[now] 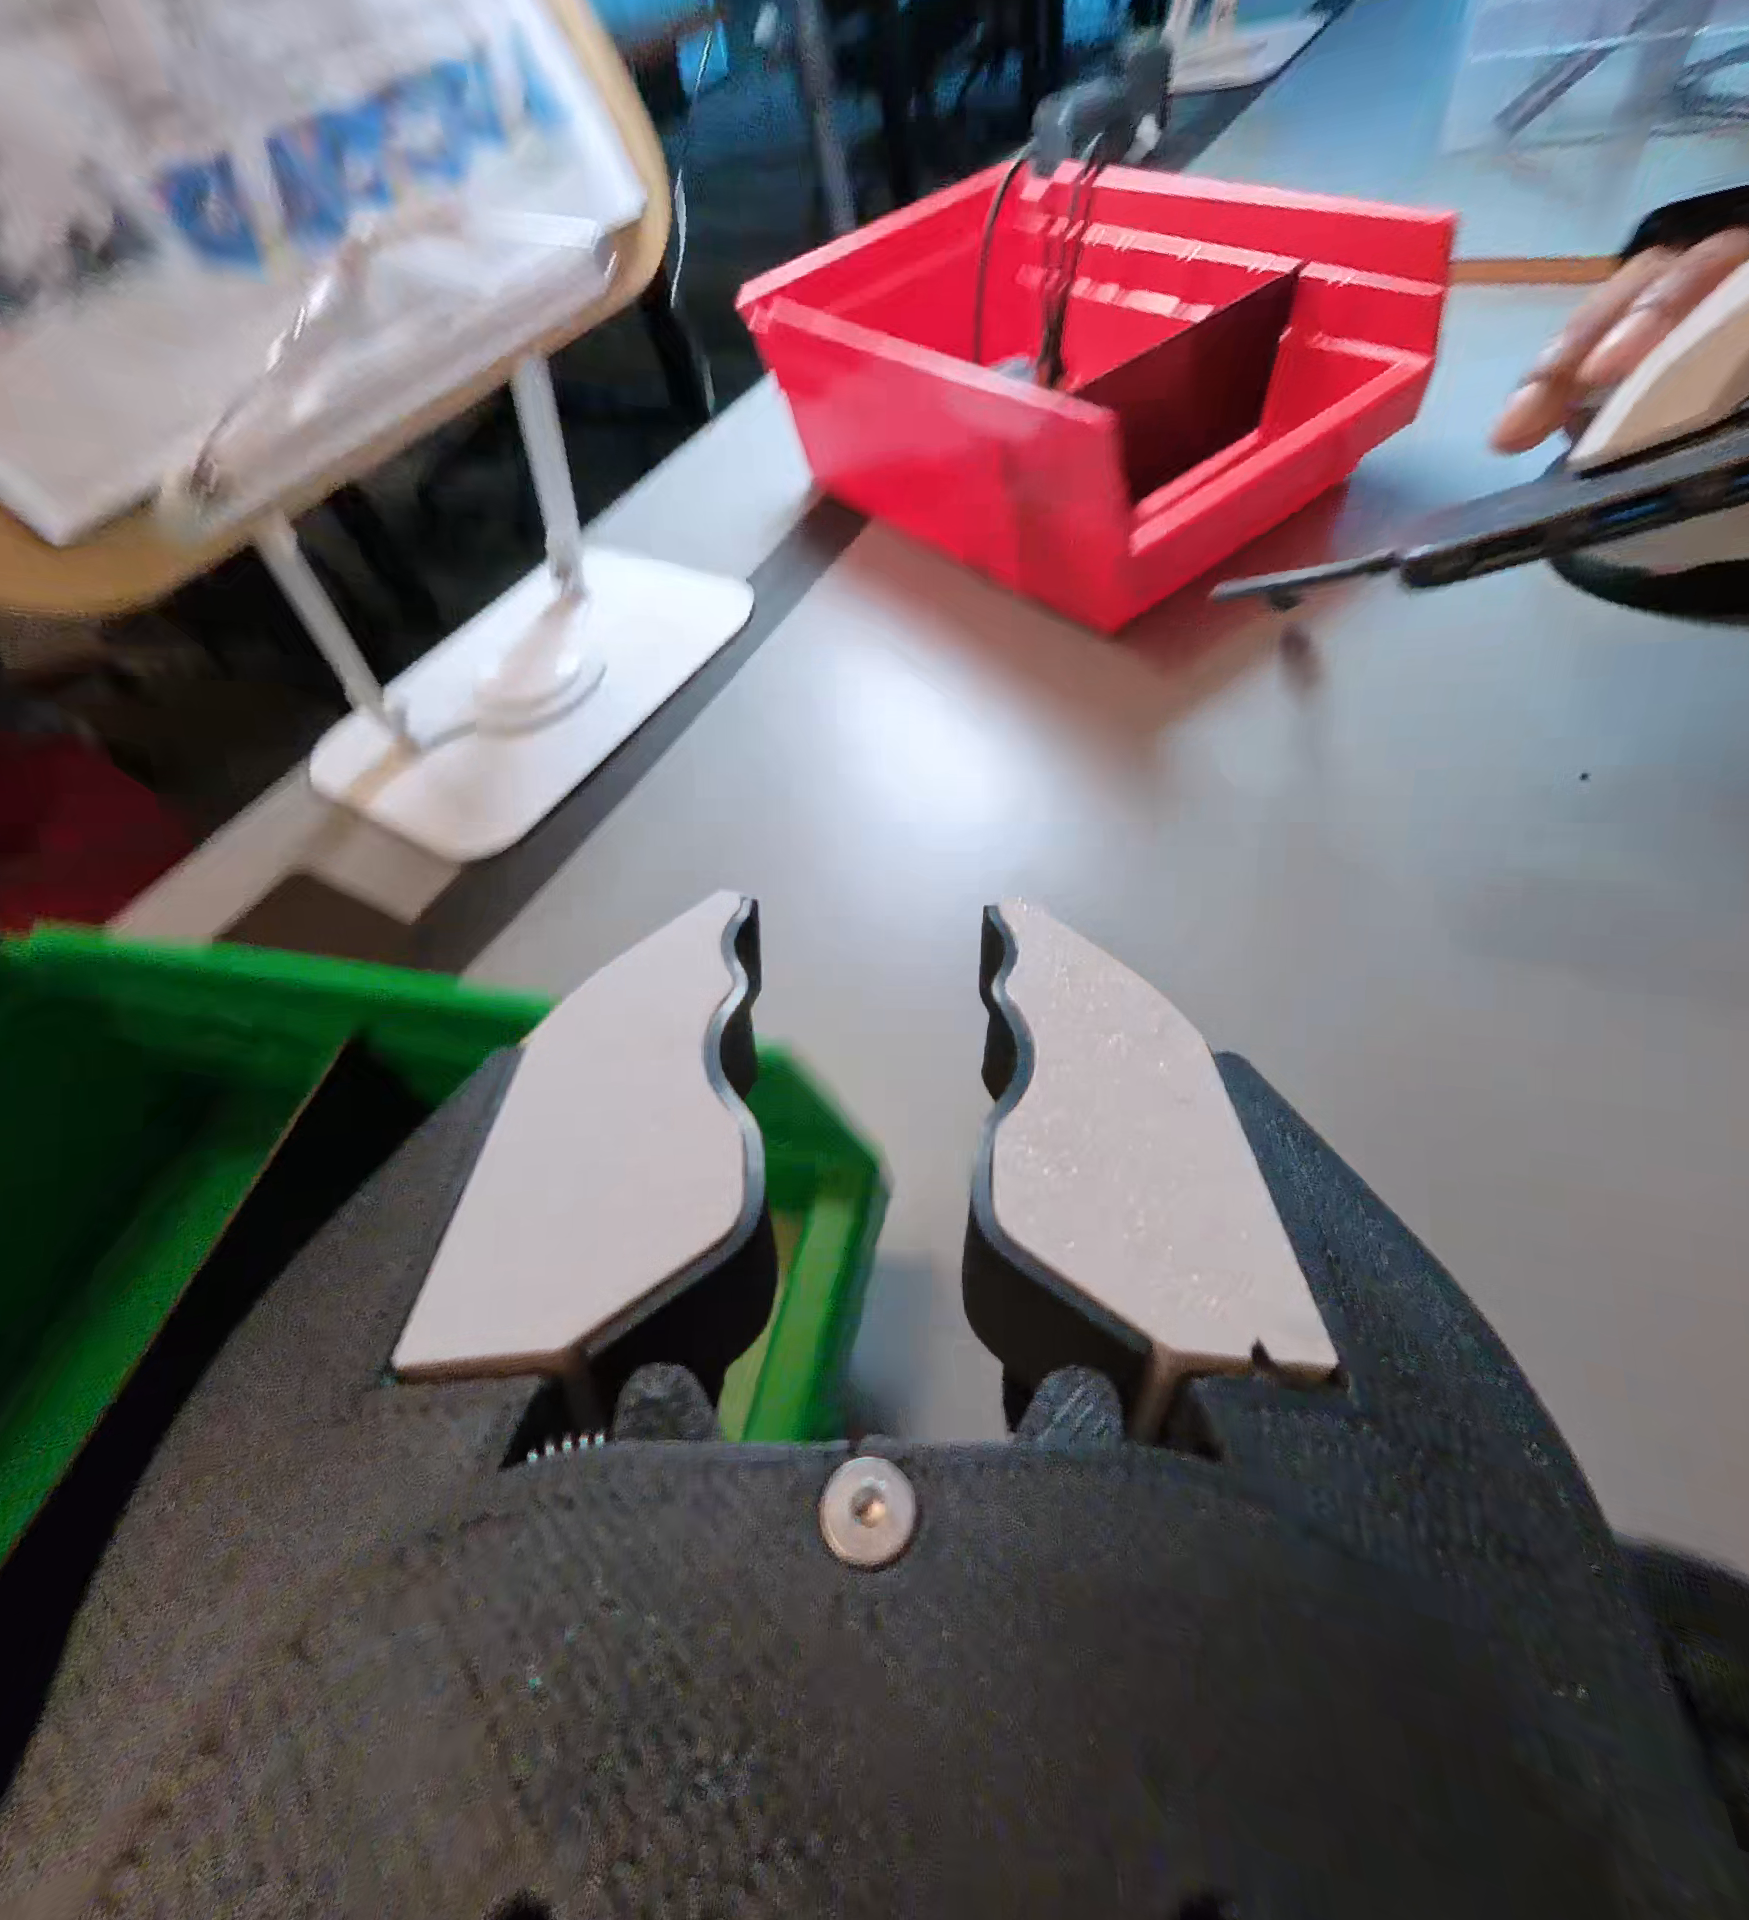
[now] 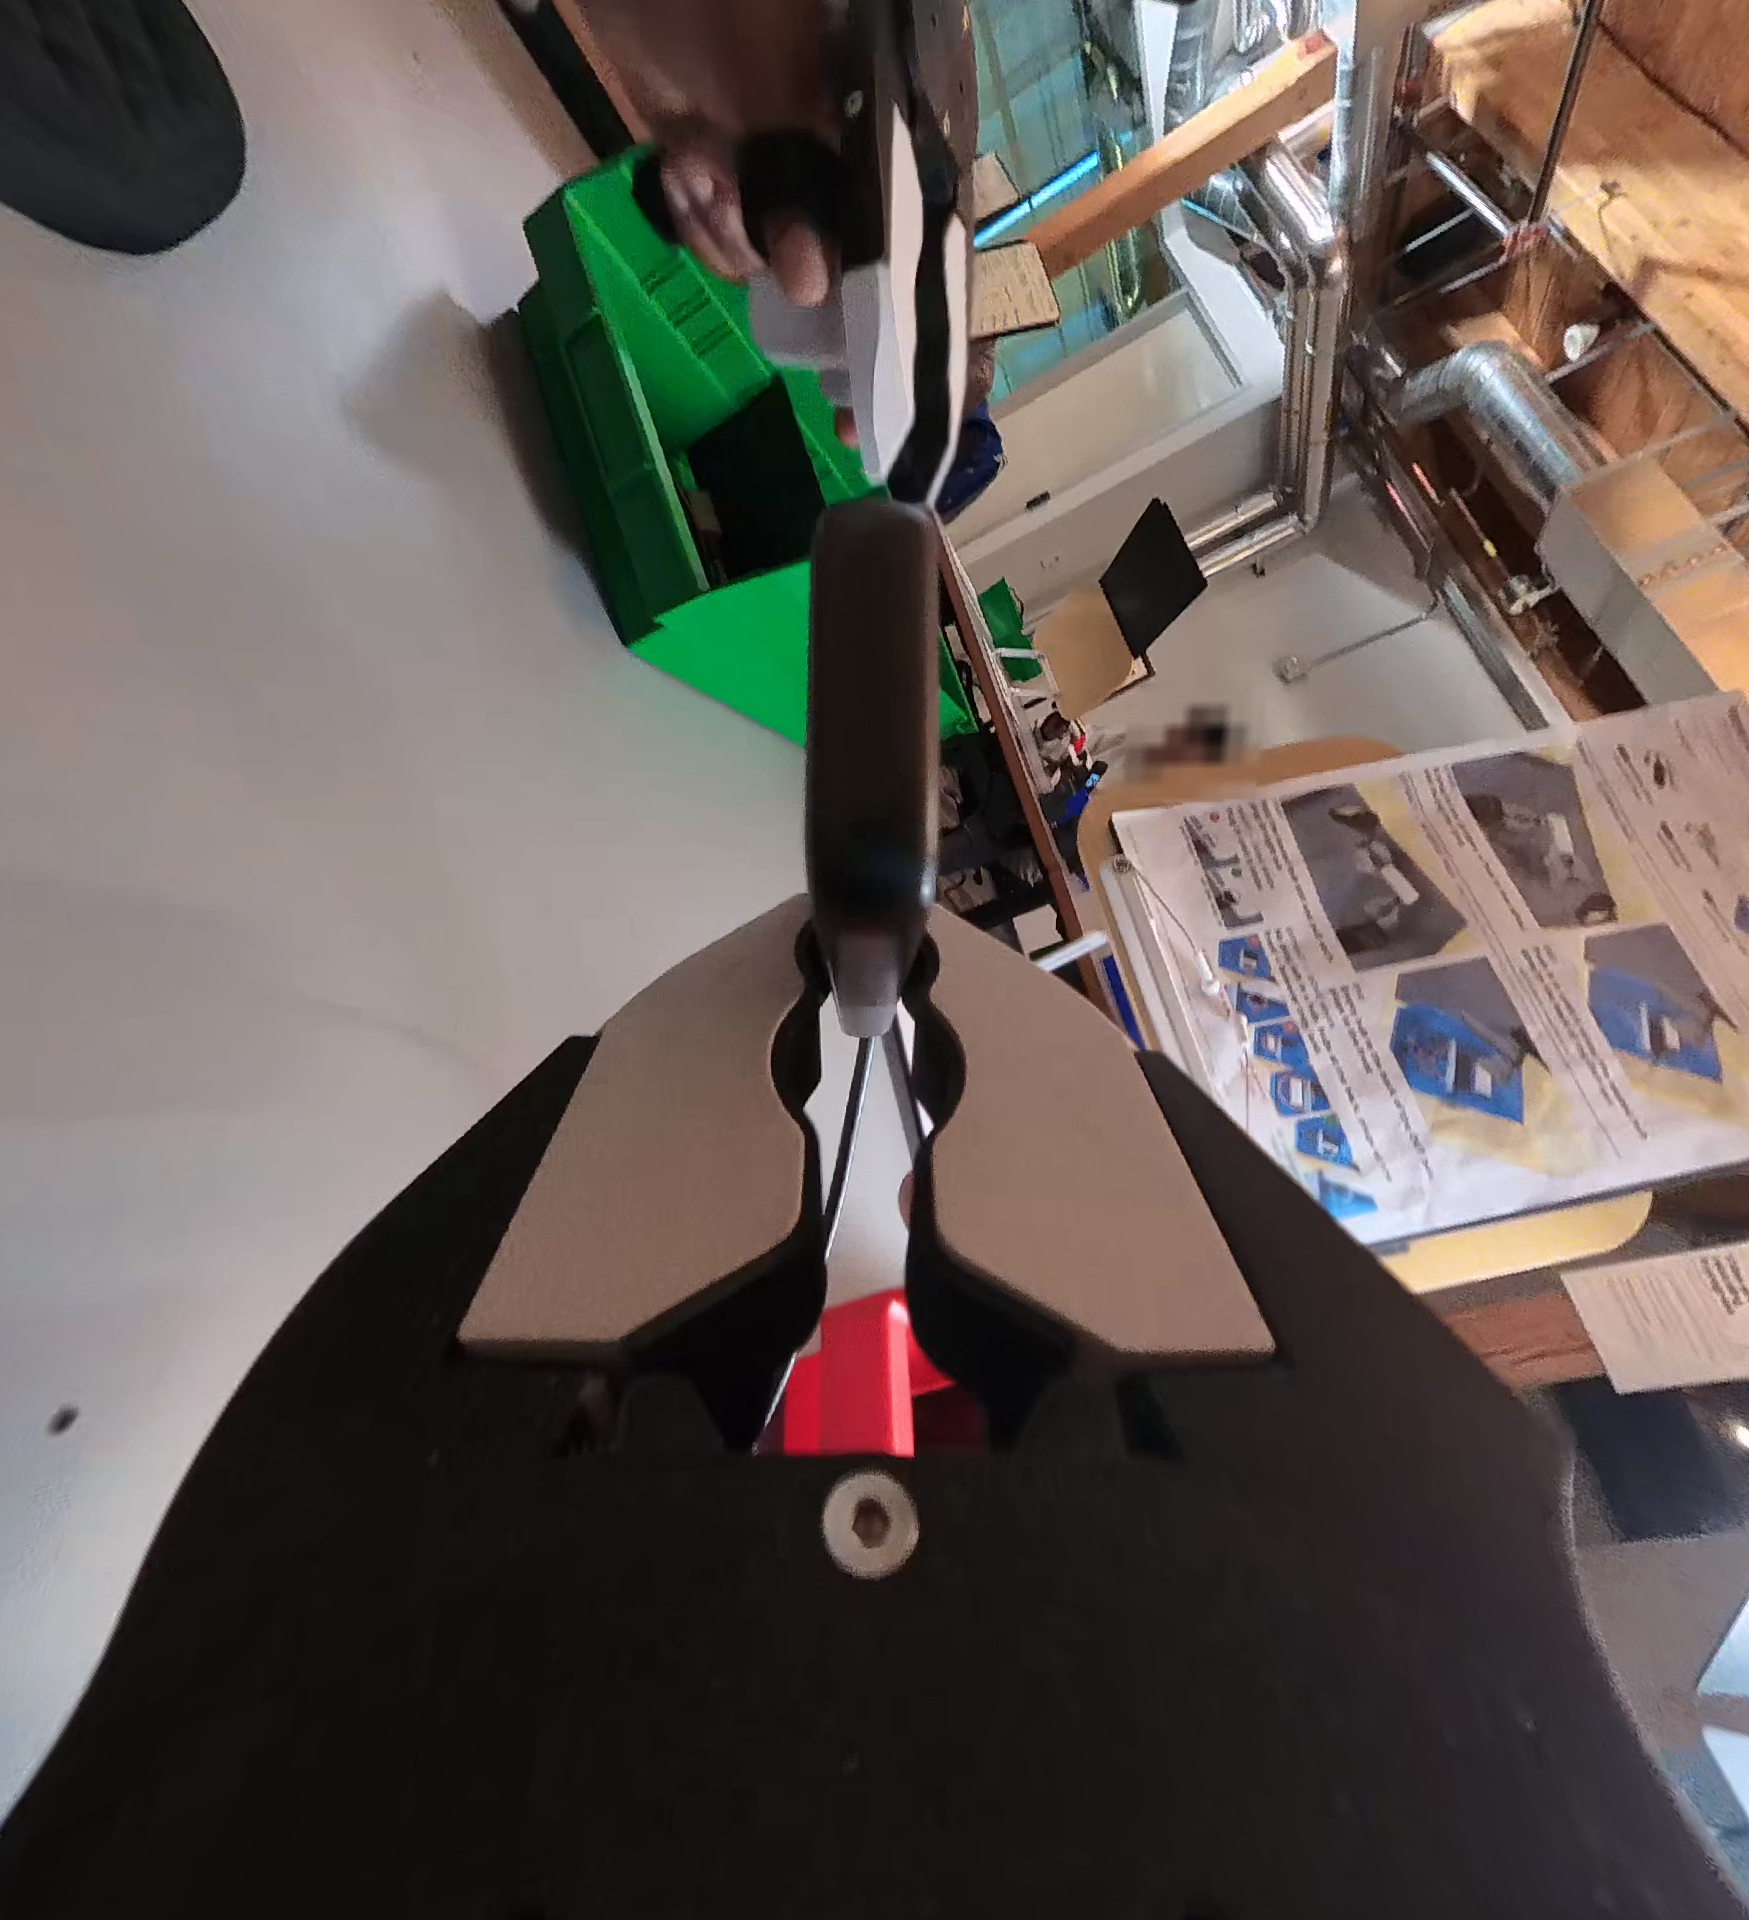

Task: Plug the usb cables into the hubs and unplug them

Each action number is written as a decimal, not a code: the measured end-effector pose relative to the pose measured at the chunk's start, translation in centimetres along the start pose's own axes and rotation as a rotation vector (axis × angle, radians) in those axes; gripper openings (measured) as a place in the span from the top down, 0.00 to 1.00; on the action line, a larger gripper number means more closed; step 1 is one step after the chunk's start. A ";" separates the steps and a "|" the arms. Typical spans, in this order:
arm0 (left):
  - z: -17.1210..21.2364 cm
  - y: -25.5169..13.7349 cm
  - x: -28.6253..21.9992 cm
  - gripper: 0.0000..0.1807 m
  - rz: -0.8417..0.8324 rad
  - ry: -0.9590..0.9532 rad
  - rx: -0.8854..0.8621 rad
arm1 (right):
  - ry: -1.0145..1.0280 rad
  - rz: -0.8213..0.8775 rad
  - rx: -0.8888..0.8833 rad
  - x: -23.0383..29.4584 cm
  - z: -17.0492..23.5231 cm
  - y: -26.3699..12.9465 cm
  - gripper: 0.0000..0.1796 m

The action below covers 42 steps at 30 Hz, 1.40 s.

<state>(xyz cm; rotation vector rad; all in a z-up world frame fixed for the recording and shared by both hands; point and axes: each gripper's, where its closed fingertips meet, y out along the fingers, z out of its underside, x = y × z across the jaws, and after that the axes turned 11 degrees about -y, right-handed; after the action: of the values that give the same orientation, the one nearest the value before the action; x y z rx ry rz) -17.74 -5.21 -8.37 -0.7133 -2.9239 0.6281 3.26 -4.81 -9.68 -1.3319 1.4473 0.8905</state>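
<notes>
Left hand-held gripper (image 1: 868,1023): fingers spread, nothing between them; it hovers over bare grey desk (image 1: 1265,935), pointing toward 12 o'clock.
Right hand-held gripper (image 2: 868,971): fingertips pinched on the near end of a dark slim USB hub (image 2: 868,717); the hub sticks straight out toward 12 o'clock.
Hub cable (image 2: 844,1143): thin dark lead runs back between the right fingers toward 6 o'clock; its far end is hidden by the gripper body.
Right gripper seen from the left wrist view: at 2 o'clock, cut off by the frame edge; a person's hand (image 1: 1618,332) wraps its pale finger, and the hub (image 1: 1535,530) juts out flat above the desk.
Left gripper seen from the right wrist view: at 12 o'clock, edge-on and blurred, with fingers of a hand (image 2: 745,208) around it.
Red bin (image 1: 1088,384): at 1 o'clock on the desk, black divider inside; dark cables rise from its left compartment, plugs not discernible.
Green bin (image 1: 174,1143): at 9 o'clock, partly hidden behind the left gripper; contents dark, not resolvable.
Writing: an instruction sheet (image 2: 1452,935) with photos on a clear stand (image 1: 527,707); motion-blurred in the left wrist view.
Hub ports: too blurred to tell whether anything is plugged in.
</notes>
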 end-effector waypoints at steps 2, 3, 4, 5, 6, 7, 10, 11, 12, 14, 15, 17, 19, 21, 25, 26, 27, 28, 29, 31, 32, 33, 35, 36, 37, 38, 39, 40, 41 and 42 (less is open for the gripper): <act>1.3 -1.2 3.3 0.77 -0.018 -0.061 0.096 | 0.016 0.000 0.018 0.1 0.8 -0.5 0.93; 2.3 -1.5 5.0 0.77 -0.041 -0.068 0.156 | 0.020 -0.001 0.026 0.1 1.1 -0.7 0.93; 3.4 -1.8 6.5 0.77 -0.061 -0.067 0.231 | 0.023 0.000 0.032 0.1 1.3 -0.9 0.93; 4.7 -1.9 7.7 0.77 -0.074 -0.061 0.311 | 0.024 0.001 0.037 0.1 1.4 -1.0 0.93; 6.0 -2.0 8.7 0.77 -0.084 -0.050 0.388 | 0.026 0.001 0.040 0.1 1.5 -1.1 0.93; 7.2 -1.9 9.5 0.78 -0.091 -0.034 0.465 | 0.028 0.000 0.044 0.1 1.6 -1.2 0.93; 10.2 -1.4 10.9 0.78 -0.111 0.075 0.673 | 0.033 0.001 0.051 0.1 1.7 -1.2 0.93; 11.0 -1.2 11.4 0.78 -0.123 0.126 0.739 | 0.037 0.000 0.052 0.2 1.8 -1.2 0.93; 11.7 -1.0 11.6 0.78 -0.120 0.156 0.795 | 0.042 -0.003 0.053 0.2 1.8 -1.2 0.93; 12.7 -0.7 12.0 0.78 -0.105 0.187 0.878 | 0.045 -0.006 0.056 0.3 1.9 -1.2 0.93; 13.1 -0.5 12.2 0.78 -0.104 0.212 0.910 | 0.047 -0.007 0.057 0.3 2.0 -1.3 0.93; 13.5 -0.2 12.3 0.78 -0.075 0.239 0.948 | 0.057 -0.010 0.056 0.3 2.0 -1.3 0.93; 13.9 0.2 12.3 0.78 -0.049 0.246 0.975 | 0.069 -0.013 0.055 0.2 2.1 -1.3 0.93; 14.3 0.7 12.2 0.79 -0.017 0.240 0.993 | 0.077 -0.018 0.055 0.3 2.2 -1.3 0.93; 14.5 1.0 11.7 0.87 0.051 0.179 1.013 | 0.084 -0.030 0.059 0.5 2.3 -1.2 0.93; 14.6 0.9 11.5 0.90 0.063 0.161 1.011 | 0.085 -0.033 0.061 0.6 2.4 -1.2 0.93; 14.6 0.9 11.5 0.92 0.074 0.147 1.006 | 0.085 -0.036 0.062 0.6 2.4 -1.2 0.93; 14.6 0.8 11.4 0.92 0.080 0.137 1.000 | 0.086 -0.039 0.062 0.7 2.4 -1.2 0.93; 14.5 0.8 11.4 0.94 0.086 0.124 0.991 | 0.088 -0.043 0.063 0.8 2.4 -1.2 0.93; 14.0 0.6 11.3 0.94 0.091 0.092 0.963 | 0.092 -0.047 0.063 0.8 2.5 -1.1 0.93; 13.5 0.5 11.3 0.94 0.093 0.076 0.943 | 0.093 -0.047 0.063 0.9 2.5 -1.1 0.93; 12.9 0.4 11.4 0.94 0.093 0.061 0.920 | 0.094 -0.048 0.063 0.9 2.5 -1.1 0.93; 11.5 0.0 11.8 0.95 0.073 0.035 0.872 | 0.095 -0.049 0.064 0.9 2.5 -1.1 0.93; 10.7 -0.3 12.1 0.96 0.050 0.019 0.852 | 0.095 -0.048 0.064 0.9 2.5 -1.1 0.93; 9.9 -0.6 12.5 0.96 0.027 -0.004 0.833 | 0.096 -0.048 0.064 0.9 2.5 -1.1 0.93; 9.0 -0.9 12.9 0.97 0.009 -0.033 0.813 | 0.097 -0.047 0.064 0.9 2.5 -1.1 0.93; 8.1 -1.3 13.2 0.97 -0.013 -0.058 0.790 | 0.098 -0.047 0.063 0.8 2.5 -1.1 0.93; 7.2 -1.6 13.6 0.98 -0.039 -0.077 0.765 | 0.098 -0.045 0.063 0.8 2.5 -1.1 0.93; 6.2 -1.9 13.8 0.98 -0.054 -0.095 0.737 | 0.098 -0.043 0.063 0.7 2.5 -1.1 0.93; 5.1 -2.3 13.8 0.98 -0.063 -0.111 0.707 | 0.098 -0.040 0.062 0.7 2.5 -1.2 0.93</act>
<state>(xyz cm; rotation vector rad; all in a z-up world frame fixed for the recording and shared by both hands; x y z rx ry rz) -31.75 -2.68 -12.50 -0.4977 -2.4976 1.6027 4.83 -2.85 -10.92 -1.3694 1.5061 0.7573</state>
